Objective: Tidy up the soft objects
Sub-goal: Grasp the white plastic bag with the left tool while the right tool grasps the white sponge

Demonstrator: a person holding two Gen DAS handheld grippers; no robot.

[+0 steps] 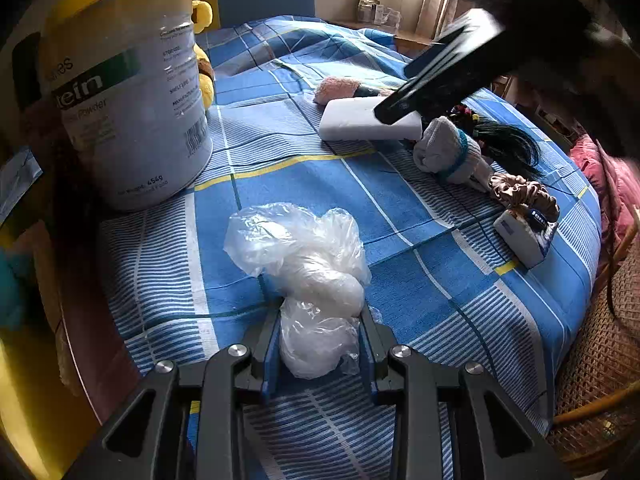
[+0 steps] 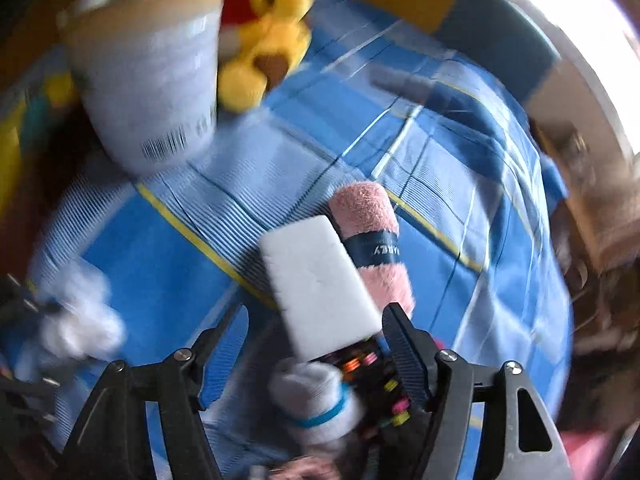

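While the left wrist camera looks down along its own fingers, the left gripper (image 1: 320,344) stands closed on a crumpled plastic bag (image 1: 308,272), its blue pads pressing the lower lobe from both sides as the bundle rests on the blue checked cloth (image 1: 420,216) of the table. Such a bag should weigh almost nothing and give under any squeeze; it is slick and springy, so a hold low across its densest bunch, as here, seems safer than pinching a loose fold that could slide out. Behind it stands a tall powder tin (image 1: 132,96), open at the top, with a yellow plush toy (image 1: 200,52) at its back. Further right lie a white foam block (image 1: 360,120), a rolled grey sock (image 1: 448,152), a satin scrunchie (image 1: 524,194) and a small tissue pack (image 1: 524,240); the right gripper's dark fingers reach over the foam block. From the right wrist camera, which is smeared with blur, the right gripper (image 2: 316,344) has its jaws spread with nothing pinched, the foam block (image 2: 320,280) lying between and just ahead of them. That block looks light and squashy yet keeps its shape, so its long flat sides should offer the surest purchase. Beside it lies a pink rolled towel (image 2: 372,240), touching it, and the sock (image 2: 316,396) sits nearer the camera.
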